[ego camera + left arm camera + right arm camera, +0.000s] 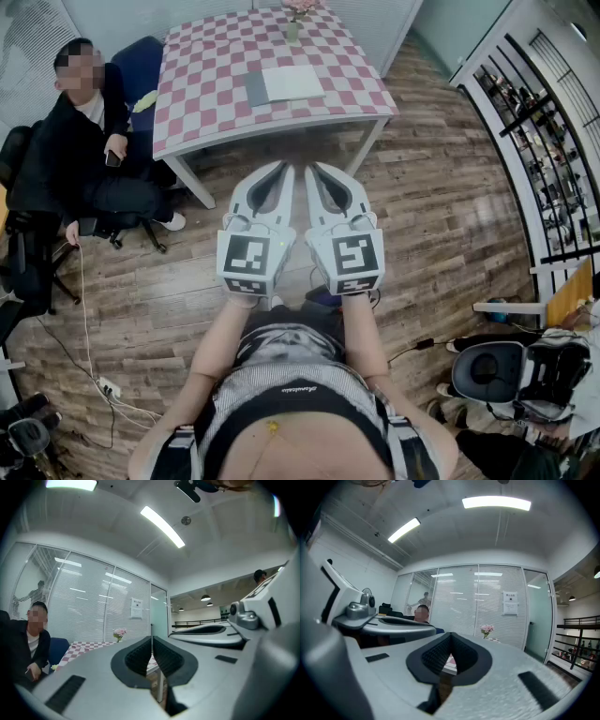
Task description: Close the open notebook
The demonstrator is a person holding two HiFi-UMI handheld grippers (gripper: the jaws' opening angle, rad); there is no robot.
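Observation:
An open notebook [286,85] lies flat on the pink-and-white checkered table [206,84], a grey part at its left and a white page at its right. I hold both grippers level, side by side, over the wooden floor short of the table. The left gripper [283,168] is shut with nothing in it, and its pads meet in the left gripper view [151,638]. Beside it the right gripper [315,170] is also shut and empty, its jaws touching in the right gripper view [451,635]. Neither gripper touches the notebook.
A small vase of pink flowers [296,17] stands at the table's far edge. A person in black [89,141] sits at the left beside the table. Shelving [539,131] lines the right wall, and a chair [502,370] stands at the lower right. A power strip with its cable [108,386] lies on the floor at the left.

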